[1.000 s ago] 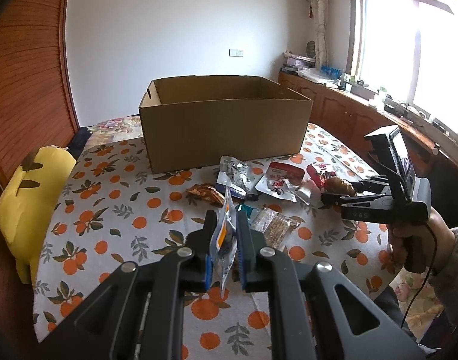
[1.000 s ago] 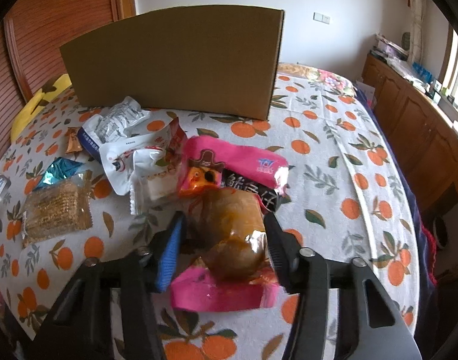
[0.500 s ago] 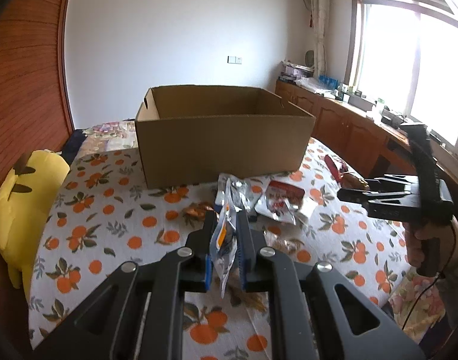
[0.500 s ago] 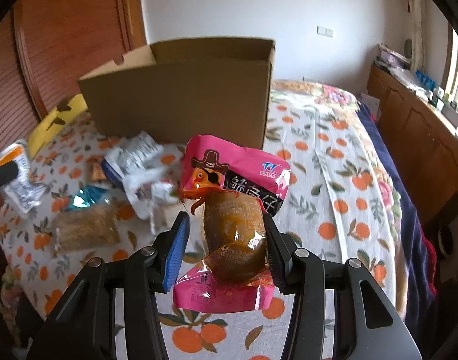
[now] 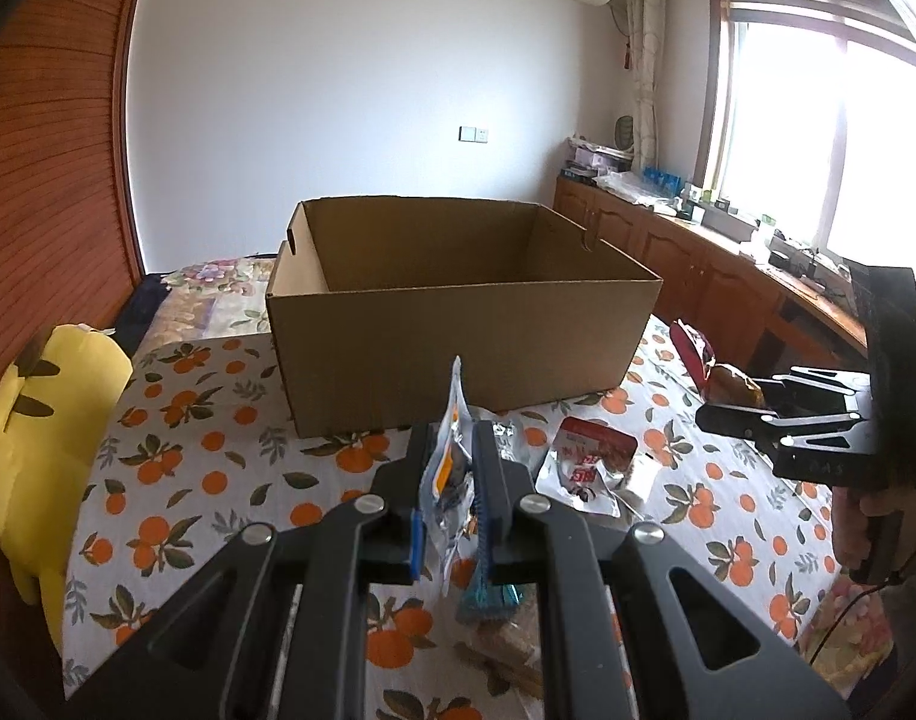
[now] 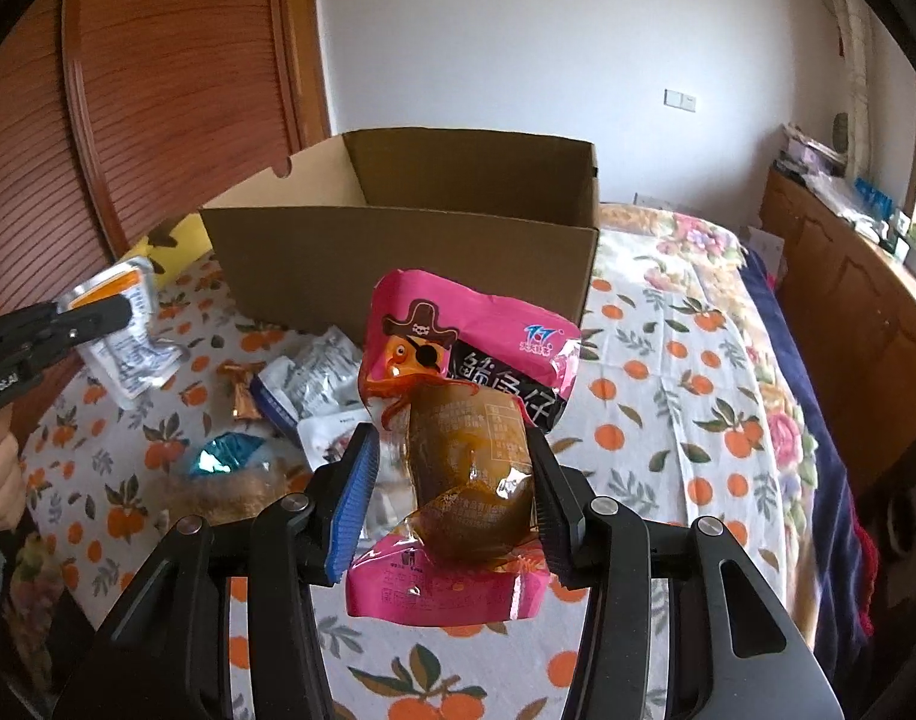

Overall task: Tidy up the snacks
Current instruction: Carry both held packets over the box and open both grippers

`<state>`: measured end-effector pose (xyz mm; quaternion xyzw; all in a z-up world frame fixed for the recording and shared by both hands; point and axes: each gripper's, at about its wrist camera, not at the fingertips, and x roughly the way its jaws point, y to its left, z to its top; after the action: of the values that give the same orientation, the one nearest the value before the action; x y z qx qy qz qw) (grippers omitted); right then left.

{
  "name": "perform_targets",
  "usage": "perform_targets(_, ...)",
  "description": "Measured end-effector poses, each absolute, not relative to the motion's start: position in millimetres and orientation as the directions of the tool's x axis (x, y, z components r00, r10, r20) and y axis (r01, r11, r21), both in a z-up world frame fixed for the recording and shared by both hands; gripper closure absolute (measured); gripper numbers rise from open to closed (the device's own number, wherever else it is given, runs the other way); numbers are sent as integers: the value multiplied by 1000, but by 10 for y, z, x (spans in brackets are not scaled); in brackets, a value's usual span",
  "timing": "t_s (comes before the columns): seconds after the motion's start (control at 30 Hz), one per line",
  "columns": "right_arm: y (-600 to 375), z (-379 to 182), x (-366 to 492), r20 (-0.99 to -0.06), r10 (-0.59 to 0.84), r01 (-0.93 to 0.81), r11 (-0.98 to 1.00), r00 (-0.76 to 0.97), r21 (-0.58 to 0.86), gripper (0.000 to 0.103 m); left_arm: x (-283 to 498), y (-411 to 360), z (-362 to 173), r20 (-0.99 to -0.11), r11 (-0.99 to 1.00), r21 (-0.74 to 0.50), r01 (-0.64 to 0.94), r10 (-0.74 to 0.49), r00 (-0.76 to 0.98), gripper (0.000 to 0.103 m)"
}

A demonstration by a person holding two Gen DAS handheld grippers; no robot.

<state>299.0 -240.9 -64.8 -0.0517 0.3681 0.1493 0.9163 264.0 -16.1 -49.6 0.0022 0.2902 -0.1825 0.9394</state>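
Observation:
An open cardboard box (image 5: 458,348) stands on the orange-print cloth; it also shows in the right wrist view (image 6: 410,258). My left gripper (image 5: 450,480) is shut on a silver and orange snack packet (image 5: 449,462), held above the cloth in front of the box. That packet also shows in the right wrist view (image 6: 122,324). My right gripper (image 6: 458,480) is shut on a pink squid snack packet (image 6: 464,420), held in the air right of the box. That gripper shows in the left wrist view (image 5: 758,402).
Loose snacks lie before the box: a red and white pouch (image 5: 590,468), silver packets (image 6: 314,378), a teal wrapper (image 6: 224,456), a seed bar (image 6: 218,492). A yellow plush (image 5: 32,438) sits at the left. Wooden cabinets (image 5: 728,276) line the right wall.
Both grippers have risen and moved toward the box with their packets. The pink packet was lifted off the cloth.

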Motion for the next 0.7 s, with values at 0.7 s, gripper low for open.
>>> perform_targets(0.7, -2094, -126, 3430, -623, 282, -380, 925, 729, -25, 54, 3240, -252, 73, -425, 908, -108, 405, -410, 807, 93)
